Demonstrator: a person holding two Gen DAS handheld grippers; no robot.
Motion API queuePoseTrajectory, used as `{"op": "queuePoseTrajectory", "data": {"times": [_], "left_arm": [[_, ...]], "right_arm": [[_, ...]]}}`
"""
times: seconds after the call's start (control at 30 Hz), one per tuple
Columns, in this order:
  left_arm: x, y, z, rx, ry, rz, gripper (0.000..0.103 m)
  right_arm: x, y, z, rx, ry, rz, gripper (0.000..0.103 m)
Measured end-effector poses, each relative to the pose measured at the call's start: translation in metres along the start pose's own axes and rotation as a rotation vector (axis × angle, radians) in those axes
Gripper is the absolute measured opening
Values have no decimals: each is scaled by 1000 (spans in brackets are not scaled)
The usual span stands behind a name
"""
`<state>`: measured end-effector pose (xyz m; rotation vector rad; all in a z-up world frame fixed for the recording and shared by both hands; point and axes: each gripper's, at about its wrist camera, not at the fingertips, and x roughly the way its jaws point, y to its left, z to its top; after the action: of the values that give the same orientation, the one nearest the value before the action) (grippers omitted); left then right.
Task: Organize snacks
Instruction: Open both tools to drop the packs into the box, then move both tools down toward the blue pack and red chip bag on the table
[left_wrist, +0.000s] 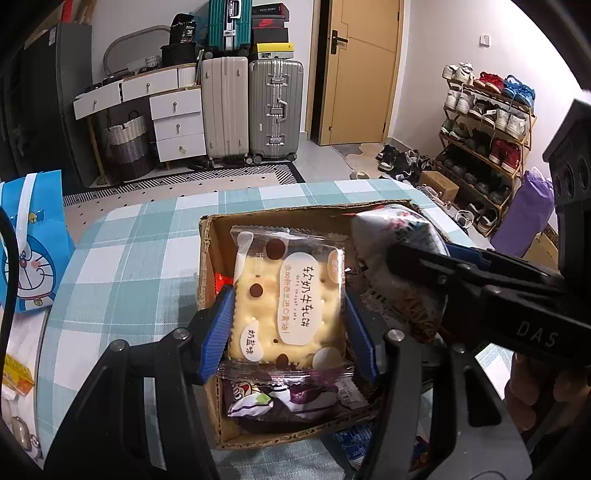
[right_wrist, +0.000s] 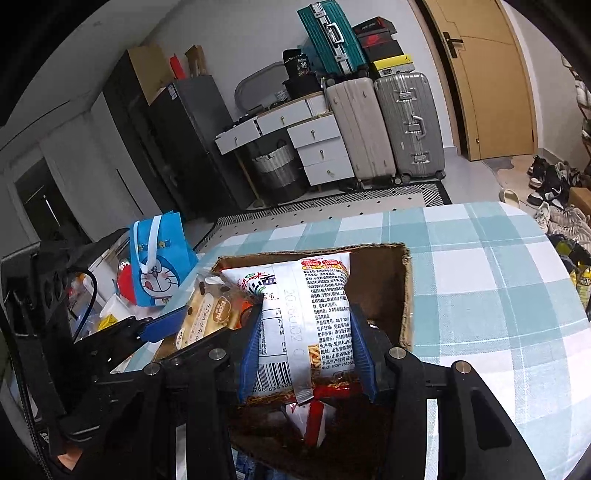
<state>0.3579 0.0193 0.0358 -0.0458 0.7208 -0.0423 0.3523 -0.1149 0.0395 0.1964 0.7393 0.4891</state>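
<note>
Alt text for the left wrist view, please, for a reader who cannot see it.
The left claw grips a clear-wrapped cream cracker packet above an open brown cardboard box on a teal checked tablecloth. The right claw holds a white snack bag over the same box.

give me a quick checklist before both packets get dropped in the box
1. Left hand-held gripper grips the cracker packet: ok.
2. Right hand-held gripper grips the noodle packet: ok.
3. Both packets over the open box: ok.
4. Room in the box: right part looks bare, left part holds a purple packet: ok.
5. Grippers clear of each other: close, side by side: cannot tell.
6. Box well away from the table edge: ok.
</note>
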Motion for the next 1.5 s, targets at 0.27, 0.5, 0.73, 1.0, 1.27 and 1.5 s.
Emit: {"op": "queuePoseTrajectory", "data": {"times": [0.27,0.5,0.73,1.0,1.27,1.5], "left_arm": [[1,-5,-5,14,13,4,56],[-9,-3,-5,-19,0,-35,56],[-43,-1,-8,-34,-39,-48,82],[-93,0,-31,-46,-68,-58,102],[-131,4,-67,-52,-60,-29,102],[-147,8,-92,-65,-30,-21,102]], "right_arm": [[6,5,3,-28,-9,-35,45],[-12,5,7,-35,-62,-30,57],[-54,2,-4,-30,-89,-52,96],[-91,-6,-35,-24,-44,-109,103],[-119,-6,-72,-4,-27,-116,103],[-133,6,-107,-28,33,-85,103]]}}
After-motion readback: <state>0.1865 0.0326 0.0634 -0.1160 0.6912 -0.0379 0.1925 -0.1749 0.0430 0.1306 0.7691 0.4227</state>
